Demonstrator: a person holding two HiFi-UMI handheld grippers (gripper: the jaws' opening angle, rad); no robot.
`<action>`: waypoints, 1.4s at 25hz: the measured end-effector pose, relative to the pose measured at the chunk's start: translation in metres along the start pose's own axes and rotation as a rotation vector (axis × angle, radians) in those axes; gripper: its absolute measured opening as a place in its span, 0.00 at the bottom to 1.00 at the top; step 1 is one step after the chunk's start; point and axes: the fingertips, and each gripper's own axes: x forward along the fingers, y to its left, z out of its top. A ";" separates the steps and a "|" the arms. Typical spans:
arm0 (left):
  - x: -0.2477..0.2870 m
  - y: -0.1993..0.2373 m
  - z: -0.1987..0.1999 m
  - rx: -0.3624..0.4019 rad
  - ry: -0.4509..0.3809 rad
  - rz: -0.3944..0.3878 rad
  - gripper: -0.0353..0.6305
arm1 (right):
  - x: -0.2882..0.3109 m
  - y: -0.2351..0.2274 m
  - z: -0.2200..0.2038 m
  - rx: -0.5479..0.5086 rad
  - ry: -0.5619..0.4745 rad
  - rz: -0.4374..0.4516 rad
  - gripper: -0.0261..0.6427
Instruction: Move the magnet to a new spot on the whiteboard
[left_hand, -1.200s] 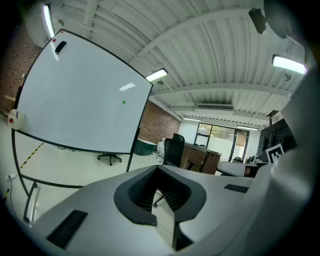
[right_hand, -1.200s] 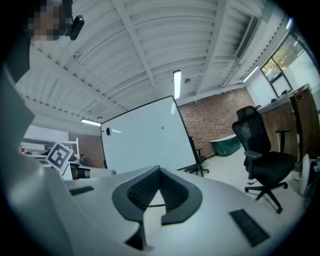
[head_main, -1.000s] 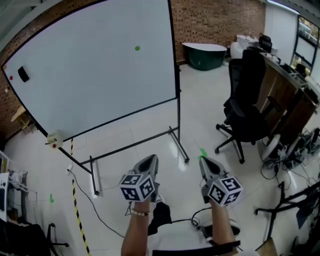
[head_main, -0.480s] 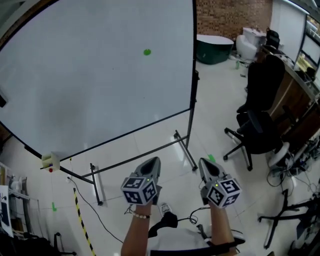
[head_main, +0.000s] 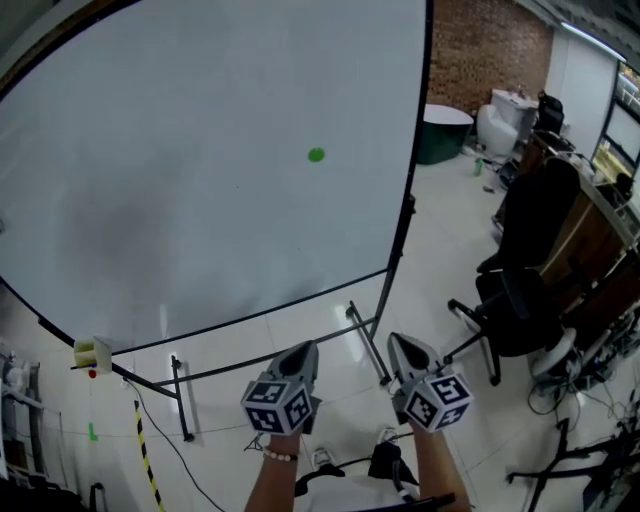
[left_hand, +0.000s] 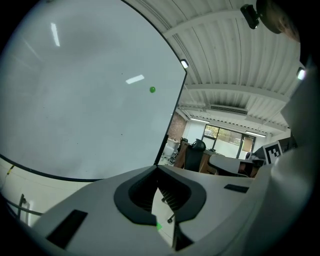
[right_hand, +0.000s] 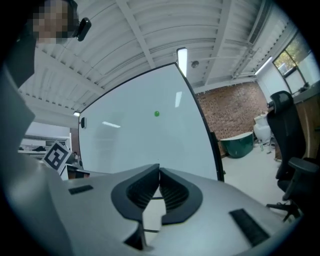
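A small round green magnet (head_main: 316, 154) is seen stuck on the large, upright, black-edged whiteboard (head_main: 180, 220). It is placed right of centre in the upper half, apparently flat against the surface, well apart from the edges.

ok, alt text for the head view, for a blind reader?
A small green magnet sits on a large whiteboard that fills most of the frame. Below it, the left gripper and right gripper point toward the board, both shut and empty; a black office chair stands at right.
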 end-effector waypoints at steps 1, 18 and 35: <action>0.002 0.002 0.003 -0.007 -0.011 0.018 0.04 | 0.007 -0.003 0.005 -0.019 0.000 0.017 0.07; 0.002 0.031 0.063 0.010 -0.155 0.233 0.04 | 0.173 0.012 0.192 -0.415 -0.187 0.115 0.32; -0.024 0.061 0.066 -0.031 -0.195 0.318 0.04 | 0.275 0.041 0.241 -0.718 -0.177 -0.036 0.35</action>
